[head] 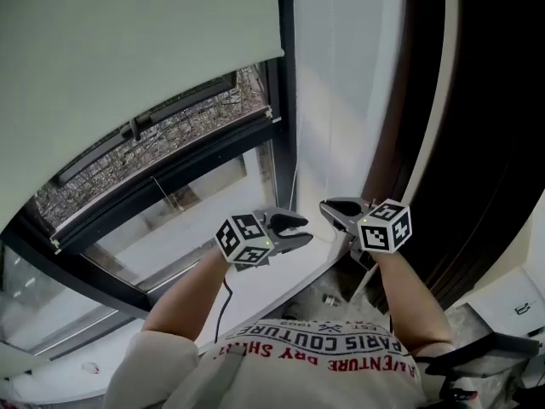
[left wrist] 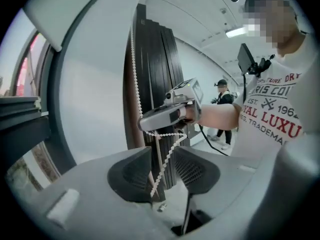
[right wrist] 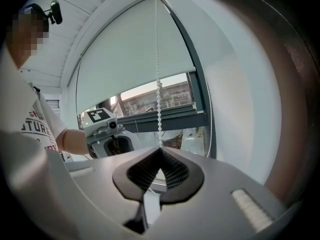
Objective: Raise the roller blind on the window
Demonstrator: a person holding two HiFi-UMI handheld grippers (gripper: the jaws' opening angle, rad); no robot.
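The pale roller blind [head: 128, 66] covers the upper part of the window, and its bottom edge [right wrist: 150, 86] hangs above the dark frame bar. A white bead chain [right wrist: 158, 84] drops from the blind's right end. My right gripper [head: 329, 208] is shut on this chain, which enters its jaws [right wrist: 160, 156] from above. My left gripper [head: 302, 231] sits just left of it and a little lower. Its jaws stand open, and the looped chain [left wrist: 165, 159] hangs loose between them without touching the pads. In the left gripper view the right gripper [left wrist: 167, 116] pinches the chain right ahead.
The dark window frame [head: 170, 177] and a white sill [head: 272, 284] lie below the grippers. A white wall strip [head: 341, 83] and a dark vertical panel [head: 477, 143] stand to the right. A black cable [head: 223, 309] trails from the left gripper. Another person [left wrist: 223, 109] stands far back in the room.
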